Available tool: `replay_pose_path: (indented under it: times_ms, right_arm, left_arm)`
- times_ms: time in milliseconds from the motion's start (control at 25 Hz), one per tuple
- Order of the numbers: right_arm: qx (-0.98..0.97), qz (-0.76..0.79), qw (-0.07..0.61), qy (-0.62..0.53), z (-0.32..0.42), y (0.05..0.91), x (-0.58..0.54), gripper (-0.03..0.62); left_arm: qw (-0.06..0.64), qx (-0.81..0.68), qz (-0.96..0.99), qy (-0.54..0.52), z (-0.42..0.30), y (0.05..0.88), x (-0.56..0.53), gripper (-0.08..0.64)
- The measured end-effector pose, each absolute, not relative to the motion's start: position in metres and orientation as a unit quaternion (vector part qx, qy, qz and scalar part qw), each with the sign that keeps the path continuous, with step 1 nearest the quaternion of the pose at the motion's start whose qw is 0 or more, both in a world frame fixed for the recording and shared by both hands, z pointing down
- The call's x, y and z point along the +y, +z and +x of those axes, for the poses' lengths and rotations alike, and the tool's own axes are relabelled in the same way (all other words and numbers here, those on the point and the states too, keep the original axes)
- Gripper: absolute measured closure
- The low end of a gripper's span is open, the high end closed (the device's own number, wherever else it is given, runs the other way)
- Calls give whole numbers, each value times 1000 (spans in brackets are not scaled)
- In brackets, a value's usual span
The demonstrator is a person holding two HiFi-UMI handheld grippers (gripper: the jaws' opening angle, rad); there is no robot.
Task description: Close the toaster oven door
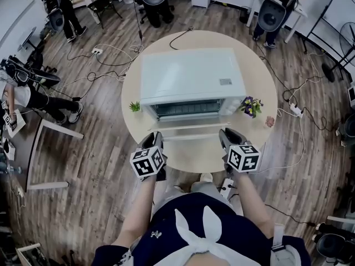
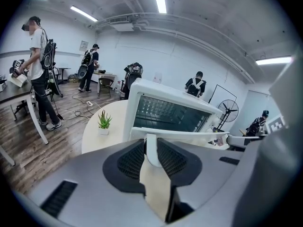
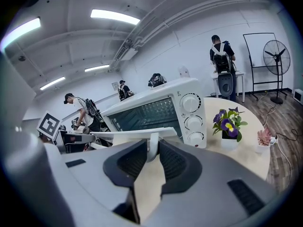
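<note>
Both grippers, left (image 1: 156,139) and right (image 1: 226,136), were clamped narrow on the handle (image 1: 188,137) of the open door (image 1: 186,127).
The round table (image 1: 194,157) carried the oven (image 1: 191,73) near its middle; the door lay dropped flat toward the person, hinged at the oven's front; the handle ran along its near edge; each gripper's jaws pinched one end post of that handle, left post (image 2: 151,148) and right post (image 3: 152,145). The door looked stiff and fairly light, glass in a metal frame, so probably best not slammed; the smooth white handle might slip; those posts seemed the soundest hold, with both ends raised evenly; the oven itself might slide back on the table if pushed hard.
</note>
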State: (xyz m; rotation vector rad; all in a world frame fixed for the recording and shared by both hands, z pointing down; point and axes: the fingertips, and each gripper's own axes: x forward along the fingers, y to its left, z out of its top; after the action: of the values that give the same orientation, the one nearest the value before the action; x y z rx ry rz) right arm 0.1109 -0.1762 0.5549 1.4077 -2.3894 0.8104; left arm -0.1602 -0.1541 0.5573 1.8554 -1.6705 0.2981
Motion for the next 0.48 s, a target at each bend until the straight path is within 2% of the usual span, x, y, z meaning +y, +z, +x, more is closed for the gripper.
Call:
replay_pose_path:
  times_ms: [480]
  right_arm:
    - [-822, 483, 118, 276, 110, 553, -182, 502]
  left_arm:
    - [314, -632, 698, 120, -161, 556, -160, 469]
